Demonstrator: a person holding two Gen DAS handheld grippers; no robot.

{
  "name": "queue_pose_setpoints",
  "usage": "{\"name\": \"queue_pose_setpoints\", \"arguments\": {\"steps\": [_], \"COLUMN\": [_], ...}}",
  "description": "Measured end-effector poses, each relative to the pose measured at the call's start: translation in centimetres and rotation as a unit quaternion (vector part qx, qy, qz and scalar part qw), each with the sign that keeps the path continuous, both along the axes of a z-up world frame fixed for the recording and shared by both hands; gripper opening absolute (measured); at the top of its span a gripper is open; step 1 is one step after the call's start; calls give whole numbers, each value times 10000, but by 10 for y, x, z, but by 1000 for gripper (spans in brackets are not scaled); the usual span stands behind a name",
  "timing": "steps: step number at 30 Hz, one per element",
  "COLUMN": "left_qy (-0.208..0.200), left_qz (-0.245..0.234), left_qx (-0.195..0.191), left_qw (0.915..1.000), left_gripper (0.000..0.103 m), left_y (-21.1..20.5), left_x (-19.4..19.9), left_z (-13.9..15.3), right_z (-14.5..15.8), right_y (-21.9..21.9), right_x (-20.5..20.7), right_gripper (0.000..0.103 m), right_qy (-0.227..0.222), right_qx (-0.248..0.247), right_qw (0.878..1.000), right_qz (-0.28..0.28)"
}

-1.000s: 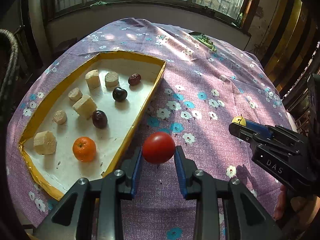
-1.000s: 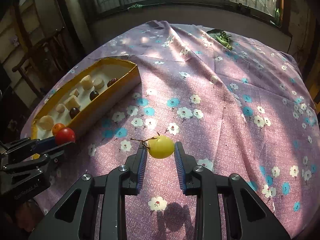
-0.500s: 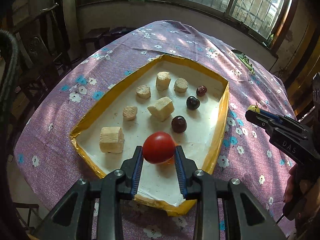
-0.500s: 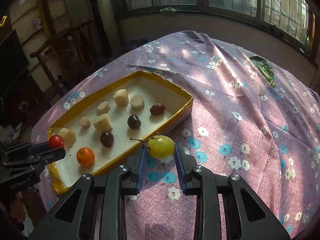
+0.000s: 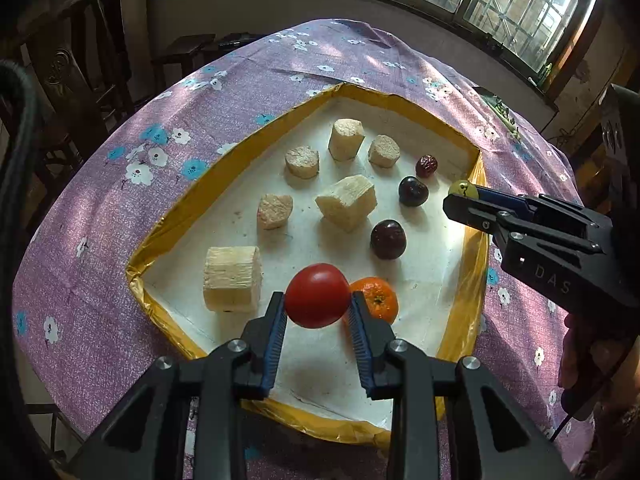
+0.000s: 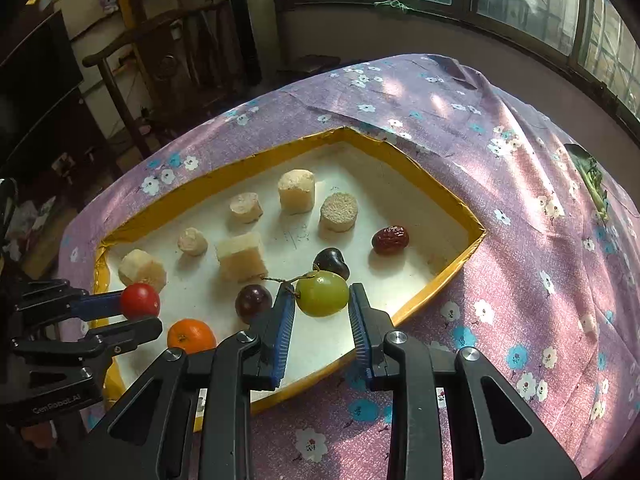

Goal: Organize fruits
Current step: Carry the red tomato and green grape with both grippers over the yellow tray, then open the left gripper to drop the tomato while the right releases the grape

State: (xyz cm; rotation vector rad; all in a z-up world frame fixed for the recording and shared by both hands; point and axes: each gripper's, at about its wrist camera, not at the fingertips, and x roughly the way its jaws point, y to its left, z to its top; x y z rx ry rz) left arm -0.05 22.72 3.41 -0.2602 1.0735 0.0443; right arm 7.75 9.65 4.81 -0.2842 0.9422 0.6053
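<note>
My left gripper (image 5: 317, 306) is shut on a red tomato (image 5: 317, 295) and holds it above the near end of the yellow-rimmed white tray (image 5: 176, 216), beside an orange (image 5: 378, 299). My right gripper (image 6: 322, 300) is shut on a green grape (image 6: 323, 294) with a stem, above the tray's right side (image 6: 440, 280). The right gripper also shows in the left wrist view (image 5: 464, 196), and the left gripper with the tomato in the right wrist view (image 6: 139, 300).
The tray holds several pale sugarcane chunks (image 5: 347, 202), two dark plums (image 5: 388, 239), a red date (image 5: 426, 165) and the orange (image 6: 191, 335). It lies on a purple flowered tablecloth (image 6: 520, 208). Wooden chairs (image 6: 168, 68) stand beyond the table's far edge.
Both grippers have moved left from over the cloth to over the tray, each still holding its fruit. The right gripper now hangs over the tray's right rim.
</note>
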Motion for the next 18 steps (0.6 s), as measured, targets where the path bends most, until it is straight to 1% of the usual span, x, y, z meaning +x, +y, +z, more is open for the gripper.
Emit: {"name": "queue_pose_setpoints", "arguments": {"steps": [8,13,16,18], "left_qy": [13,-11,12,40], "left_qz": [134,133,81,54], "left_qx": [101,156,296,270], "left_qw": [9999,9998,9995,9996], "left_gripper": [34,34,34,34], "left_y": [1,4,1,0], "left_x": [18,24,26,25], "left_z": [-6,-5,-6,-5], "right_z": [-18,-20,-22,-23], "right_y": [6,16,22,23], "right_x": [12,14,13,11], "right_gripper": [27,27,27,27], "right_qy": [248,187,189,153], "right_qx": [-183,-431,-571,-681], "right_qw": [9995,9986,9977,9968], "right_qz": [92,232,311,380]}}
